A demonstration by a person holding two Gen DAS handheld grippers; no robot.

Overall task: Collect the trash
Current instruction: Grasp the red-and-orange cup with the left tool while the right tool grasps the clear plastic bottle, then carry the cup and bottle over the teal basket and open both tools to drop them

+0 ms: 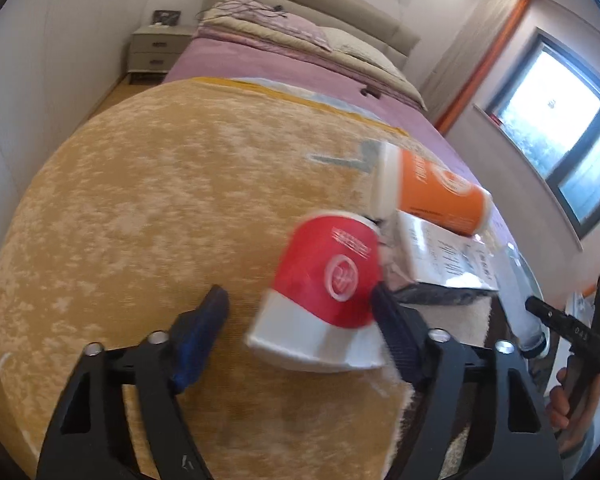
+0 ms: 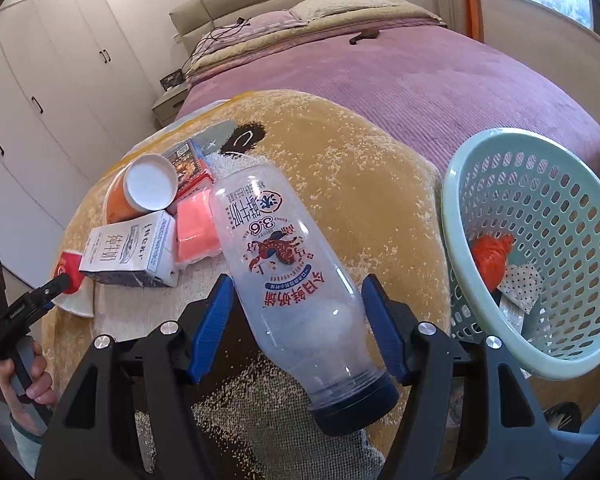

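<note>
A red and white paper cup lies on its side on the yellow blanket, between the fingers of my left gripper. The right finger touches the cup; the left finger stands a little apart from it. My right gripper is shut on a clear plastic milk bottle with a dark blue cap, held tilted above the blanket. An orange cup, a white milk carton, a pink pack and a snack box lie in a heap to the left.
A pale green plastic basket tilts at the right, holding a crumpled orange wrapper and paper scraps. The blanket covers the foot of a purple bed. White wardrobes line the left wall. A hand holds the left gripper.
</note>
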